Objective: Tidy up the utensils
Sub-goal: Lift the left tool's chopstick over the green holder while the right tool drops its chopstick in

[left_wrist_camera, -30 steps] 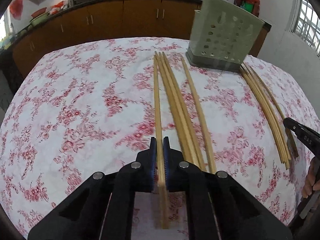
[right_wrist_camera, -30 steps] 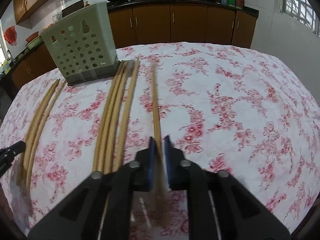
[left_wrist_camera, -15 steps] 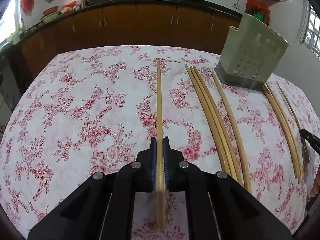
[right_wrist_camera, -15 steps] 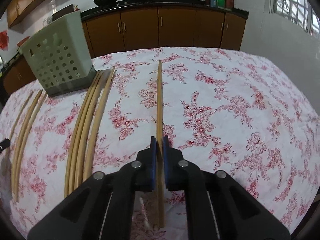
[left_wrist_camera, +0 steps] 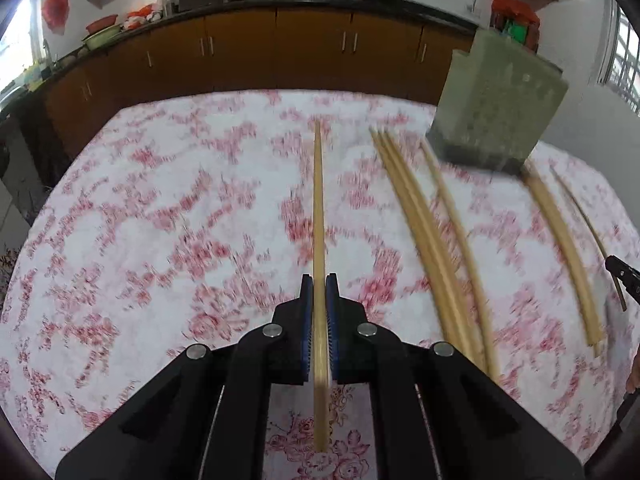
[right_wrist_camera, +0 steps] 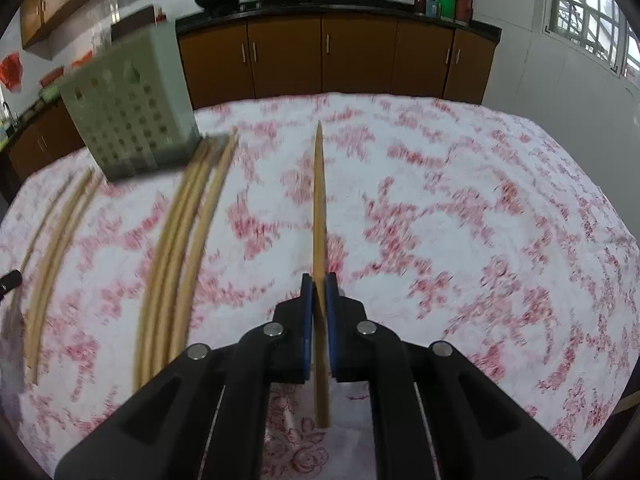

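1. One chopstick [left_wrist_camera: 318,216] is clamped between the closed pads of the left gripper [left_wrist_camera: 319,312], its tip pointing out over the floral tablecloth [left_wrist_camera: 160,240]; a second chopstick [right_wrist_camera: 319,208] is clamped the same way in the right gripper [right_wrist_camera: 319,312].
2. Each stick is gripped near its rear end, so a long length is left unsupported; a swing or twist in the pads is judged likely if a tip is knocked.
3. The perforated green holder [right_wrist_camera: 128,120] stands near the far edge of the table; it could be tipped or pushed off if it is struck by a tip.
4. Loose chopsticks [left_wrist_camera: 424,232] lie beside the holder and could be scattered by a low pass.
5. Both views are blurred, so aim at the holder's opening may be misjudged.
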`<state>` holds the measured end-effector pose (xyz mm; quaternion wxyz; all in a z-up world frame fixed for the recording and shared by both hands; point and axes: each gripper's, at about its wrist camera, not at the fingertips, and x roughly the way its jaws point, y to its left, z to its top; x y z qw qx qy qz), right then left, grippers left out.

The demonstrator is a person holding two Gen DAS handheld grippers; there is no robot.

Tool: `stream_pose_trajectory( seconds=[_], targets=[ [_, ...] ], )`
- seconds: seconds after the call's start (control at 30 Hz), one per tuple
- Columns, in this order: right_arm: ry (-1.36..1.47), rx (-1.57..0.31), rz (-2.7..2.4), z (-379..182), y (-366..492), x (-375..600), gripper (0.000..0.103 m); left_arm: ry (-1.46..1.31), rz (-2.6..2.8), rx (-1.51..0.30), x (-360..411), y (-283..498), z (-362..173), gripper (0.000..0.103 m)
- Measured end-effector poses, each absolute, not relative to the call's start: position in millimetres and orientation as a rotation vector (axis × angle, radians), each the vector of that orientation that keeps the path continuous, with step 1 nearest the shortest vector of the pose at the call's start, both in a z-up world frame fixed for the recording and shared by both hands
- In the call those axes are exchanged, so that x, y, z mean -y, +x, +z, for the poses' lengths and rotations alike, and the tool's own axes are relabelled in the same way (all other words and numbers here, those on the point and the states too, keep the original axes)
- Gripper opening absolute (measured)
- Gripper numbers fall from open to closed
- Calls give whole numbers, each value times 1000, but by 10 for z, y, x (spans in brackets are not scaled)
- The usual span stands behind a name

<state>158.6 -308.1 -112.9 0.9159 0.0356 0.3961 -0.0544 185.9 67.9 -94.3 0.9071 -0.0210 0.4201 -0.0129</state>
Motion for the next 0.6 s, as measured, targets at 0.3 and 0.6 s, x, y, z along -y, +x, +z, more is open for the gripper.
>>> stream_pose_trajectory(
  seconds=[0.3, 0.6],
  targets=[
    [108, -593, -121, -341, 1418, 3226, 8, -115, -14, -659, -829, 1833, -118, 7],
    [125, -460, -118, 120, 1498, 3272, 8, -152, 17, -548, -971, 1903, 354, 7]
  ],
)
